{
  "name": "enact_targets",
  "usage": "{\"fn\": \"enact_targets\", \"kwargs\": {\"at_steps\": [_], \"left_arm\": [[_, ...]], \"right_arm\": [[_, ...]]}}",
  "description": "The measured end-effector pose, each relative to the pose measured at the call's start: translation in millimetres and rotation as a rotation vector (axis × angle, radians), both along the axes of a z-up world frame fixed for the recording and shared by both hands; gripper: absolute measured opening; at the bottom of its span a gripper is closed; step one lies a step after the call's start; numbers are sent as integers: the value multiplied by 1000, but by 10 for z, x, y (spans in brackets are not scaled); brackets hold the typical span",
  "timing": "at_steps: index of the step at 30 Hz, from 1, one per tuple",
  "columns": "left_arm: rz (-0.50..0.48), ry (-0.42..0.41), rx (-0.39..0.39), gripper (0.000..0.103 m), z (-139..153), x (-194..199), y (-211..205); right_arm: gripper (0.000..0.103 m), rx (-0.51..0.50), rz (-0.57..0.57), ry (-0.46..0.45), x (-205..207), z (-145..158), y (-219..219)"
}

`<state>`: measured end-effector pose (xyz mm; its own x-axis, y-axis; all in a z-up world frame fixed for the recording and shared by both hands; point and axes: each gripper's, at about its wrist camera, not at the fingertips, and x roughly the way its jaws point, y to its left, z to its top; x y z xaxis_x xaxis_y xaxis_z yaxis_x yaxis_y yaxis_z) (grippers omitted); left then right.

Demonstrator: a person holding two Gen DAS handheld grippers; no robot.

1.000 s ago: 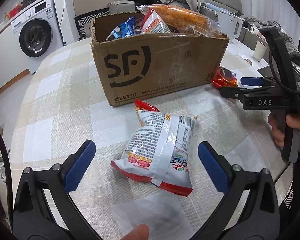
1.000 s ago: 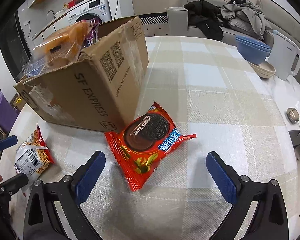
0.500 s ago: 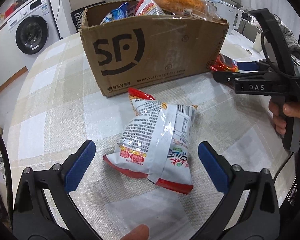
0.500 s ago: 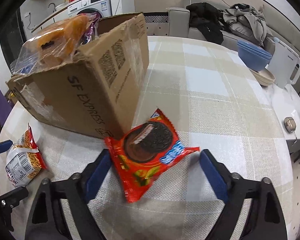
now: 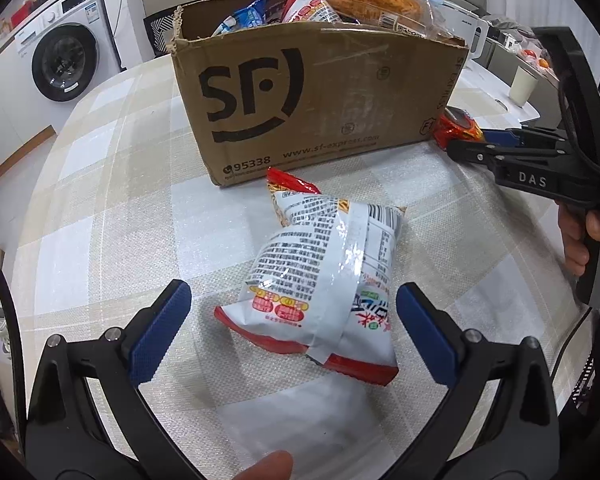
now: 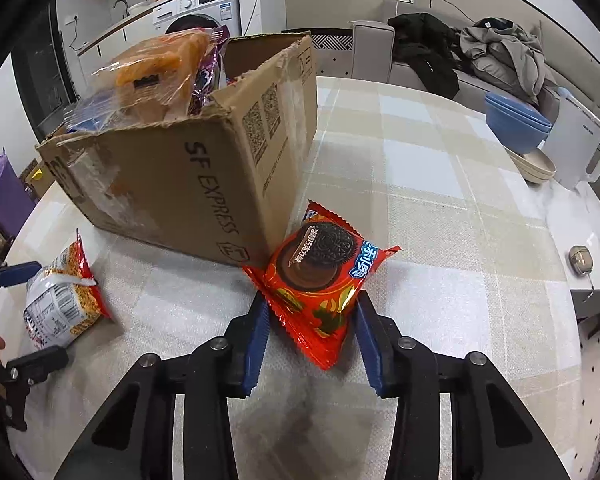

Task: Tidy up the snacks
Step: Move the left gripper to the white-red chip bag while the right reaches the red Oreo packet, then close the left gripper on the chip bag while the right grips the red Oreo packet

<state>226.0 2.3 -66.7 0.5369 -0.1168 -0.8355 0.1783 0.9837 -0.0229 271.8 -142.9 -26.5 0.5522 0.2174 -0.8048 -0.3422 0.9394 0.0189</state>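
Note:
A white and red noodle snack bag (image 5: 328, 280) lies on the checked table in front of the cardboard SF box (image 5: 316, 96), which holds several snacks. My left gripper (image 5: 290, 316) is open, its blue pads on either side of the bag's near end, not touching it. My right gripper (image 6: 310, 312) has closed on a red Oreo cookie packet (image 6: 320, 272) beside the box corner (image 6: 256, 184). The packet also shows in the left wrist view (image 5: 456, 128), with the right gripper (image 5: 480, 140) on it. The noodle bag shows at the left of the right wrist view (image 6: 60, 300).
A white kettle (image 6: 580, 148), blue bowls (image 6: 516, 124) and a small round object (image 6: 580, 260) stand at the table's right side. A white cup (image 5: 522, 84) is far right. A washing machine (image 5: 64, 48) and a sofa with clothes (image 6: 460, 48) lie beyond the table.
My right gripper has closed from wide open onto the Oreo packet. My left gripper has moved slightly toward the noodle bag and stays open.

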Motion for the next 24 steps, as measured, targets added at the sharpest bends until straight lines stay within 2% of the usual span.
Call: {"fn": "enact_targets", "kwargs": {"at_steps": [10, 15, 20, 22, 24], "left_arm": [[-37, 1, -2, 101, 45, -47, 21], [-52, -10, 36, 83, 36, -84, -43], [-45, -17, 22, 75, 41, -79, -6], [-43, -21, 15, 74, 44, -72, 17], [-42, -23, 8, 71, 39, -77, 21]], "right_arm": [[40, 43, 29, 3, -452, 17, -122], [40, 26, 47, 9, -553, 0, -113], [41, 37, 51, 15, -566, -1, -136], [43, 53, 50, 22, -541, 6, -146], [52, 82, 53, 34, -520, 12, -163]]}}
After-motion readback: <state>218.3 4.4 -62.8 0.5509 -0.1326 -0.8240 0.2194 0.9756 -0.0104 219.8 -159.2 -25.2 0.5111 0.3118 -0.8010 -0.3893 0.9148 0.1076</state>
